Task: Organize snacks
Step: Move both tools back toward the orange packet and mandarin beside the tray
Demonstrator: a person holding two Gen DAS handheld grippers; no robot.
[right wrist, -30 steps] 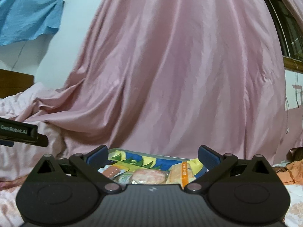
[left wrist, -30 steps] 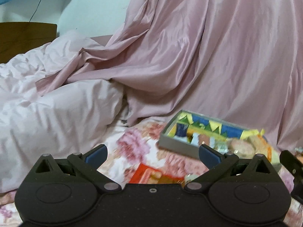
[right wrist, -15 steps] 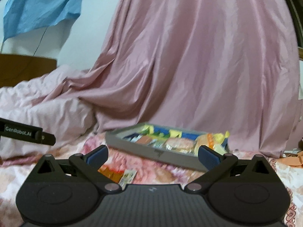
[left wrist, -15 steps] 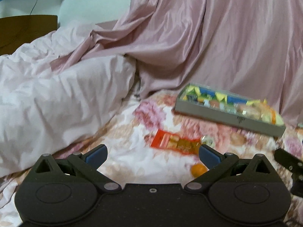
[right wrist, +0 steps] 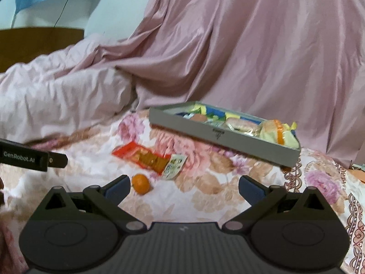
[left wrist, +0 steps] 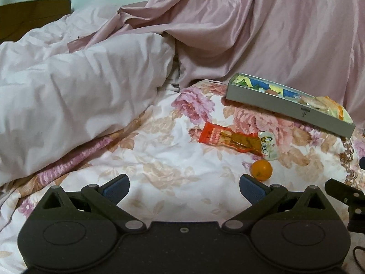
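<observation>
I have both grippers hovering over the floral bed sheet (left wrist: 173, 159) with their fingers spread wide and nothing between them — the left gripper (left wrist: 184, 188) and the right gripper (right wrist: 184, 188) alike. A small orange (left wrist: 261, 169) sits just beside my left gripper's right finger, near a red snack packet (left wrist: 228, 139) whose far end touches a pale sachet (left wrist: 269, 145). Beyond them the grey tray (right wrist: 219, 134) rests on the bed, already loaded with wrapped snacks — the pink curtain (right wrist: 262, 50) hangs behind it.
</observation>
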